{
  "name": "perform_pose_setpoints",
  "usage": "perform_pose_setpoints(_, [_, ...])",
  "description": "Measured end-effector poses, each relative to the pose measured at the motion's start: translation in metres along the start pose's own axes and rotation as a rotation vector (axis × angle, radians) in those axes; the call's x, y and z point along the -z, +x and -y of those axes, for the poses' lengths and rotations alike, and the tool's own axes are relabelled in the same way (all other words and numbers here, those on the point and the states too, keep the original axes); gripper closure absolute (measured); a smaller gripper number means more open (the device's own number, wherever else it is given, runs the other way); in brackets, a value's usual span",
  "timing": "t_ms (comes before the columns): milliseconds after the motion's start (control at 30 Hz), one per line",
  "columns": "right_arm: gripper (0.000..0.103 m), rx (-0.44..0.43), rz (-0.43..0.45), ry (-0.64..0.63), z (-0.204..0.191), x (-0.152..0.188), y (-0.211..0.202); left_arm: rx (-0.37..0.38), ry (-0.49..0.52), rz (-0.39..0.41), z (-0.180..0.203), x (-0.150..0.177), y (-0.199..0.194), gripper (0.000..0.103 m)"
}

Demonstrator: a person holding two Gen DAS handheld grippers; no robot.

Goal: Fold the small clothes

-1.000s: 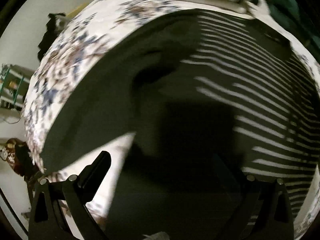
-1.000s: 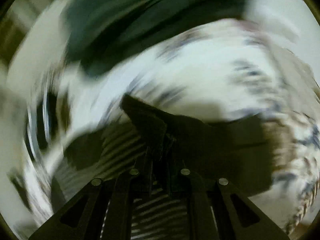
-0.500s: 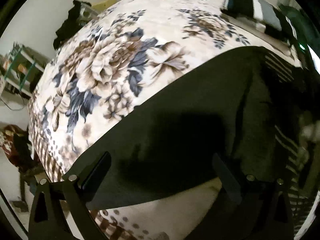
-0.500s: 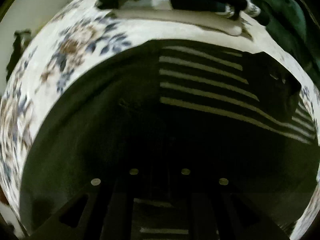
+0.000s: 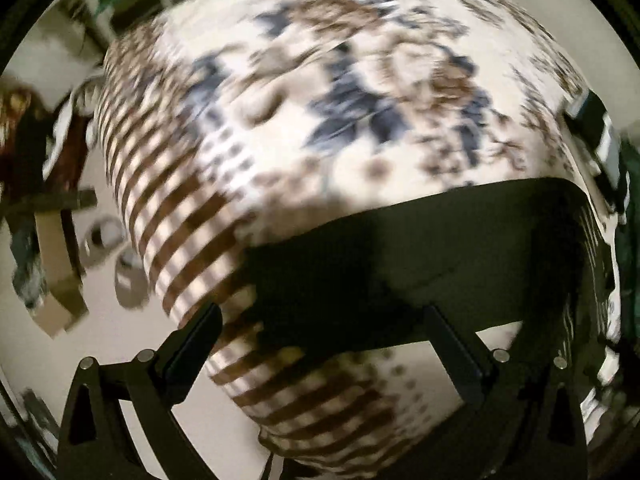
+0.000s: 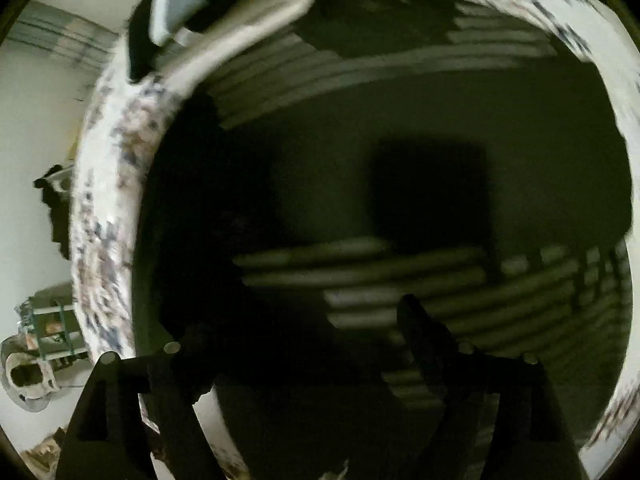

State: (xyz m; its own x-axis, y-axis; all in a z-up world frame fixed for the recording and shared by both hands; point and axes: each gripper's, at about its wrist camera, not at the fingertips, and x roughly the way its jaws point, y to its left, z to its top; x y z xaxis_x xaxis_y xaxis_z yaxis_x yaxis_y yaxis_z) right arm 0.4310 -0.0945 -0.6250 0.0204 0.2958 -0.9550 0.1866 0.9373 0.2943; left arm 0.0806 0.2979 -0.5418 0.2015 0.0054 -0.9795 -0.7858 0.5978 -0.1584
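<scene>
My left gripper (image 5: 320, 340) is spread wide, holding nothing, over the near edge of the dark shirt (image 5: 440, 264), which lies flat on the floral blanket (image 5: 320, 92). My right gripper (image 6: 304, 340) also gapes empty, close over the shirt's (image 6: 400, 120) striped part. A stack of folded clothes (image 6: 180, 12) sits beyond it. Floor clutter at left is blurred; shadow hides the right gripper's fingertips.
</scene>
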Motion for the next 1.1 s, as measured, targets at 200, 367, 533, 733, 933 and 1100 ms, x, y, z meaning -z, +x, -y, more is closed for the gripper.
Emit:
perform_pose_setpoints(200, [0.021, 0.037, -0.086, 0.061, 0.016, 0.029, 0.047, 0.119, -0.135, -0.086, -0.028, -0.011, 0.063, 0.011])
perform_pose_setpoints(367, [0.021, 0.082, -0.097, 0.004, 0.003, 0.042, 0.061, 0.048, -0.046, 0.002, 0.007, -0.031, 0.060, 0.098])
perform_pose_setpoints(533, [0.021, 0.055, -0.090, -0.038, -0.017, 0.051, 0.055, 0.096, -0.055, 0.192, 0.012, -0.074, -0.002, 0.098])
perform_pose_setpoints(733, [0.021, 0.026, -0.076, -0.054, -0.045, 0.055, 0.058, 0.133, -0.102, 0.285, -0.008, -0.144, 0.000, 0.097])
perform_pose_setpoints(933, [0.021, 0.018, -0.060, -0.054, -0.060, 0.062, 0.058, 0.235, -0.228, 0.176, -0.033, -0.149, 0.027, 0.082])
perform_pose_setpoints(1100, [0.010, 0.262, 0.078, -0.037, -0.056, 0.063, 0.053, 0.284, -0.420, 0.177, -0.055, -0.098, 0.022, 0.029])
